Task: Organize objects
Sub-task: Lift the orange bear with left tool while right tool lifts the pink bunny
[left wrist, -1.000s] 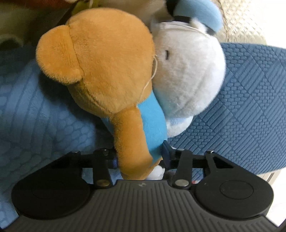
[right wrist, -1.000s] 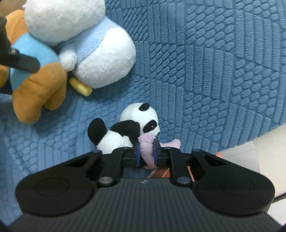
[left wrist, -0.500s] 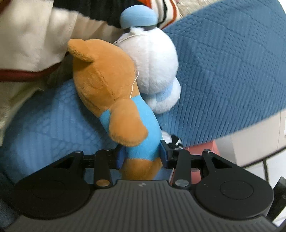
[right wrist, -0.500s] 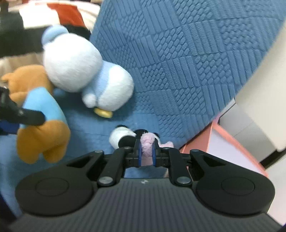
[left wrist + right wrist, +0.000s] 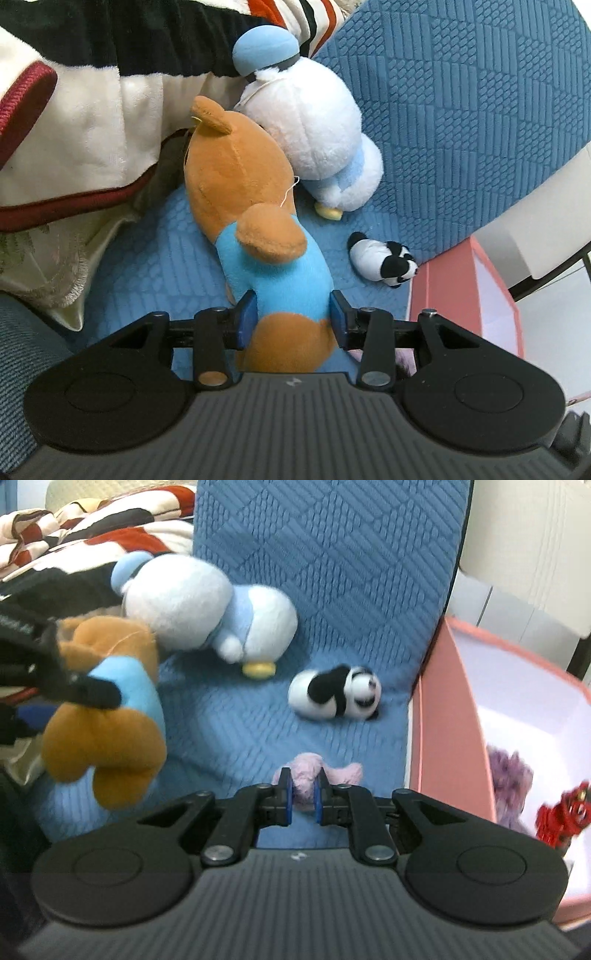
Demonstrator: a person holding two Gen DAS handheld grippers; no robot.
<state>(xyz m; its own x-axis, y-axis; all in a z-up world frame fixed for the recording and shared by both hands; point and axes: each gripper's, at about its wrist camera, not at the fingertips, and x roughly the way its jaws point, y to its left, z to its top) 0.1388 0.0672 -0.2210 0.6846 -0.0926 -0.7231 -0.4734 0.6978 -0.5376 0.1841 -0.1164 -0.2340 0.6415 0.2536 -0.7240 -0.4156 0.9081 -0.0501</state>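
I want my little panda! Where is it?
The small panda plush lies alone on the blue quilted cover, near its edge beside the pink box, just right of the white-and-blue plush; neither gripper holds it.

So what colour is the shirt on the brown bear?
Bright sky blue. The brown bear's shirt shows best in the left wrist view.
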